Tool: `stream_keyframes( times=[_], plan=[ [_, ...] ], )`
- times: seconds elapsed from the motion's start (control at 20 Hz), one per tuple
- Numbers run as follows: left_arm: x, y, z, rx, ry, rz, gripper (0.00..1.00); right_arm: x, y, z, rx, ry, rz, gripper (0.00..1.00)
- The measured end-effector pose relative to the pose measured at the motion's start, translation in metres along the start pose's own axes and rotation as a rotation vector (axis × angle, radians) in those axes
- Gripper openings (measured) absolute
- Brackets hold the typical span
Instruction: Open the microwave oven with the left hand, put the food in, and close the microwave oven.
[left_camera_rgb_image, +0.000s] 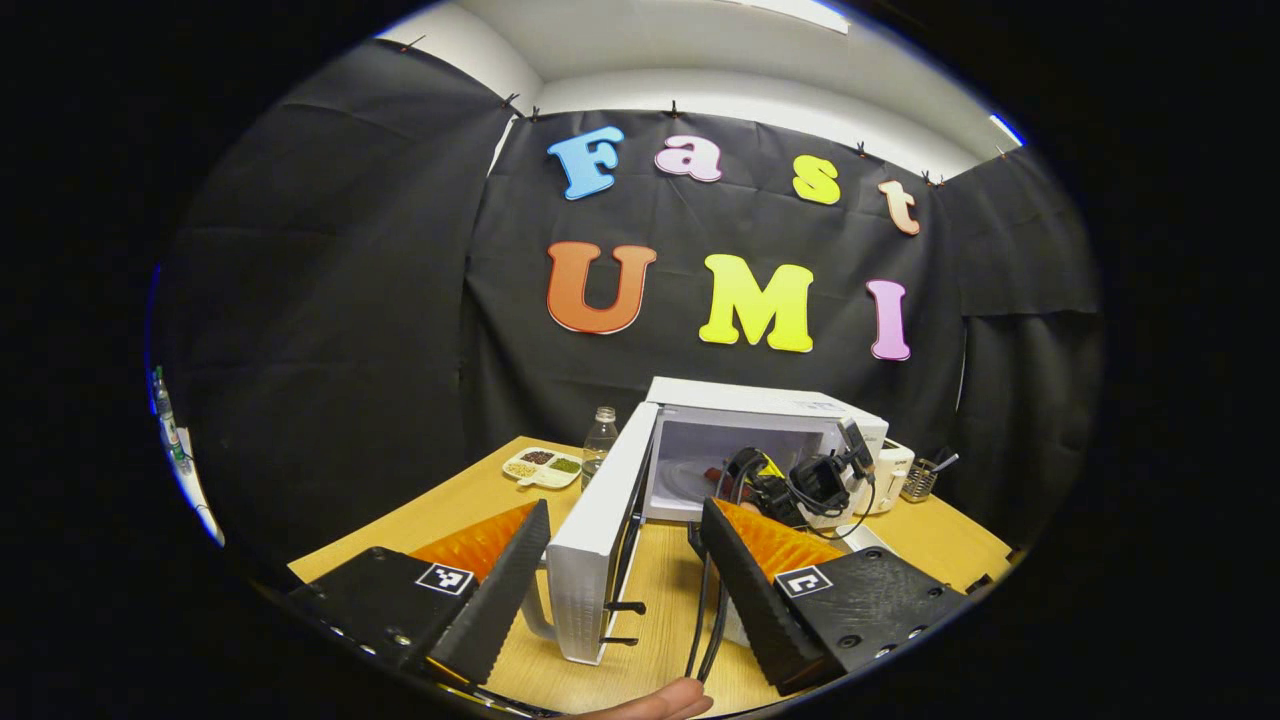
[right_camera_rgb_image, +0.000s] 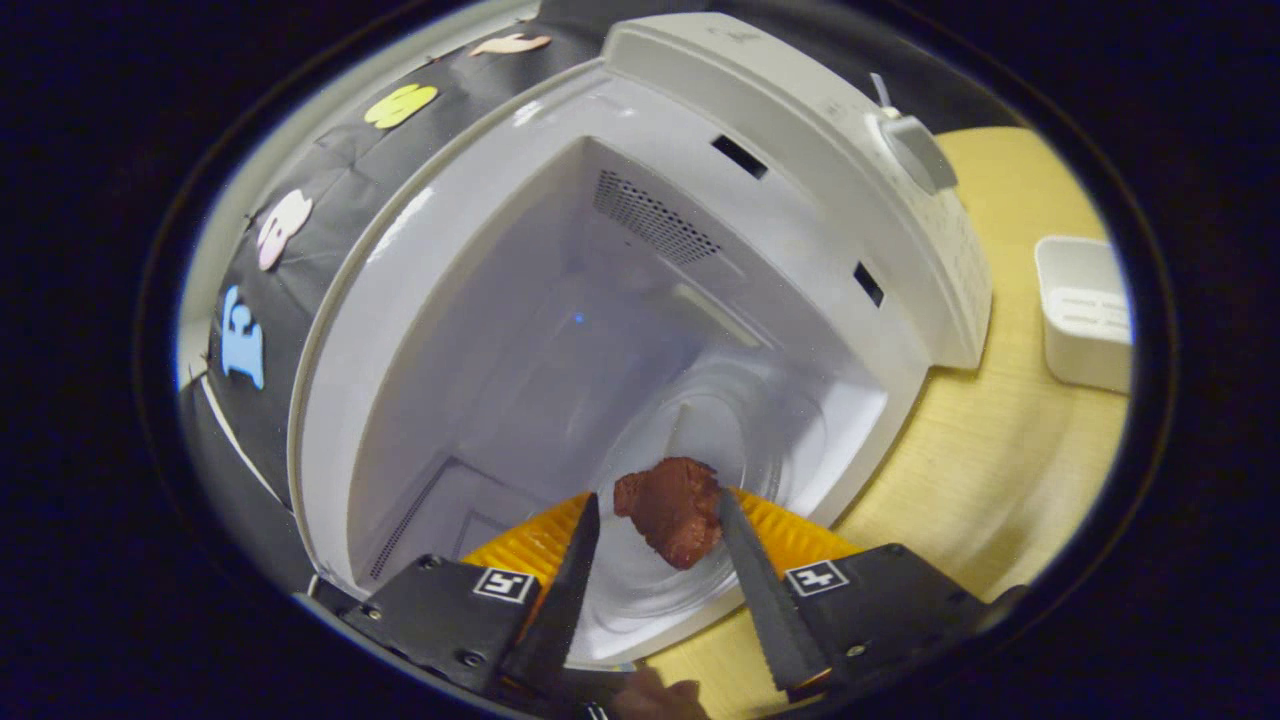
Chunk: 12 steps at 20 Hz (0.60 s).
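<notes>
Between the spread fingers, lumpy reddish-brown food (right_camera_rgb_image: 673, 508), over the microwave oven (right_camera_rgb_image: 560, 300) turntable

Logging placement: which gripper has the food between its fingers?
The right gripper: meat sits between its fingers, inside the microwave. The left gripper faces the open door.

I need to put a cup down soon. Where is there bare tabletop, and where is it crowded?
The wooden table is bare between the white divided snack tray and the open white microwave door, and in front of the white microwave. The right end is crowded with a white box and a metal utensil holder.
</notes>
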<state>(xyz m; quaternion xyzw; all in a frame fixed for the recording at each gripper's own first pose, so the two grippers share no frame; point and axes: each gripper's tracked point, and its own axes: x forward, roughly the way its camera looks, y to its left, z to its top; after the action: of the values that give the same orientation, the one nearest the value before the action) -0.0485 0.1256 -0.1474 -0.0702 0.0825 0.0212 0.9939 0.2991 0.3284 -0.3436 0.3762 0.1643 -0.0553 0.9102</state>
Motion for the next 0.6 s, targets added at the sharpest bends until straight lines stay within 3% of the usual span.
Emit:
stream_keyframes(
  times=[0.1, 0.2, 0.25, 0.3, 0.6],
  plan=[
    [-0.003, -0.001, 0.001, 0.001, -0.001, 0.0, 0.94, -0.004, 0.009, 0.006, -0.115, -0.019, 0.009, 1.0],
    [-0.006, 0.001, 0.002, 0.009, -0.007, 0.008, 0.94, -0.011, 0.021, 0.018, -0.179, -0.057, 0.035, 1.0],
    [-0.008, 0.001, 0.005, 0.009, -0.011, 0.008, 0.94, -0.016, 0.025, 0.023, -0.199, -0.071, 0.049, 0.88],
    [-0.01, 0.001, 0.006, 0.01, -0.016, 0.006, 0.94, -0.022, 0.031, 0.026, -0.215, -0.074, 0.074, 1.0],
    [-0.029, 0.0, 0.02, 0.026, -0.067, -0.005, 0.94, -0.072, 0.03, 0.033, -0.379, 0.002, 0.134, 1.0]
  ],
)
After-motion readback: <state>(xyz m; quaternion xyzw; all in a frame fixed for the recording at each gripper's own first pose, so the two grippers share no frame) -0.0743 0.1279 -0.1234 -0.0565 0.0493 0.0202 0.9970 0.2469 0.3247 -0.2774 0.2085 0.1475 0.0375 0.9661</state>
